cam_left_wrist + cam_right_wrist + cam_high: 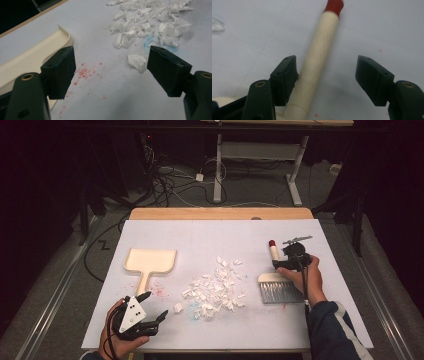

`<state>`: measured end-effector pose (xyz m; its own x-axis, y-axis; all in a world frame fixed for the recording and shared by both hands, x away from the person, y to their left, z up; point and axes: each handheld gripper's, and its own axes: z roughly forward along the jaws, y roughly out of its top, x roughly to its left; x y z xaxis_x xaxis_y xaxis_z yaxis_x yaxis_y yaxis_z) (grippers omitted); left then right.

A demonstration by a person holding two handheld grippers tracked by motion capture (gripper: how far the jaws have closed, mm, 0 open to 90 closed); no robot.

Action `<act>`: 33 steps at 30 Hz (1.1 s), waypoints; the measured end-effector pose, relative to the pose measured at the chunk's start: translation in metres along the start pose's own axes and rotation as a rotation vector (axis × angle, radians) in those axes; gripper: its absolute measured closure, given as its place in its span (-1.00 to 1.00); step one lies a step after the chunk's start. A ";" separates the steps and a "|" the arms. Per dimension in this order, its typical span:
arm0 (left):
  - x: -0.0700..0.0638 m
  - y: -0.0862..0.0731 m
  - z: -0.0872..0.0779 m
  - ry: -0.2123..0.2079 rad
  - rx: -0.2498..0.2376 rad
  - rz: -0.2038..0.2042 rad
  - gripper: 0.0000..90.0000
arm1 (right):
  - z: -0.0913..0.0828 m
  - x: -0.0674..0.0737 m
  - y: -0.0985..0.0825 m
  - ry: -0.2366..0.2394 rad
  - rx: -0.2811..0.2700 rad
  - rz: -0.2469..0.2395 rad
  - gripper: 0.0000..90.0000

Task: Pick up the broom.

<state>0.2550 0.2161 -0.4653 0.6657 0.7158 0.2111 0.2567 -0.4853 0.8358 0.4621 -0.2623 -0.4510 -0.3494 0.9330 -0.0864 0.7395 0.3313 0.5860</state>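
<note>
You're straddling the brush handle [317, 57] with the right gripper [292, 262]: jaws apart, handle lying between them, one pad touching or nearly touching its side, the other well clear, so not clamped. No saying from these frames if that near pad is pressing. The brush [275, 282] is lying flat on the white table [150, 230], right of the paper scraps [215, 287], long axis running away from you, red tip [272, 243] pointing to the far edge, bristles [277, 293] toward you. Your right hand [310, 280] is covering part of the handle in the high view. The left gripper [156, 306] is hovering near the front left, jaws wide apart, nothing between them. One brush, one cream dustpan [150, 261], handle pointing toward you, its end partly hidden behind the left gripper. One loose pile of scraps, too many to count. Red specks [85, 72] are dotting the table beside the dustpan.
</note>
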 end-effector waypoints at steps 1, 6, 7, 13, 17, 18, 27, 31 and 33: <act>0.000 0.000 0.000 0.000 0.000 -0.001 -0.51 | 0.008 0.000 0.001 -0.004 0.027 0.008 -0.24; 0.000 -0.001 0.000 0.007 0.005 -0.008 -0.51 | 0.013 -0.001 0.006 0.021 0.039 0.050 0.01; 0.000 -0.001 0.000 0.010 0.005 -0.009 -0.51 | 0.012 0.000 0.007 0.031 0.042 0.044 0.12; 0.000 0.000 0.001 0.009 0.002 -0.011 -0.51 | 0.012 0.003 0.007 0.046 0.031 0.038 0.46; -0.001 0.001 0.003 0.003 0.010 -0.005 -0.51 | 0.011 0.002 0.005 0.052 0.016 0.039 0.58; -0.001 0.001 0.003 0.004 0.013 -0.004 -0.51 | 0.011 0.001 0.004 0.054 0.013 0.046 0.58; -0.001 0.003 0.003 0.007 0.011 -0.062 -0.50 | -0.014 -0.002 -0.007 0.089 -0.100 0.028 0.58; -0.005 0.015 0.005 -0.011 -0.001 -0.089 -0.51 | -0.043 -0.002 -0.012 0.099 -0.217 0.000 0.58; -0.009 0.023 0.008 -0.040 -0.011 -0.095 -0.51 | -0.060 0.001 -0.016 0.096 -0.272 -0.025 0.58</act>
<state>0.2602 0.1945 -0.4516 0.6659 0.7378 0.1102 0.3123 -0.4099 0.8570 0.4157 -0.2754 -0.4123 -0.4281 0.9031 -0.0346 0.5527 0.2919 0.7806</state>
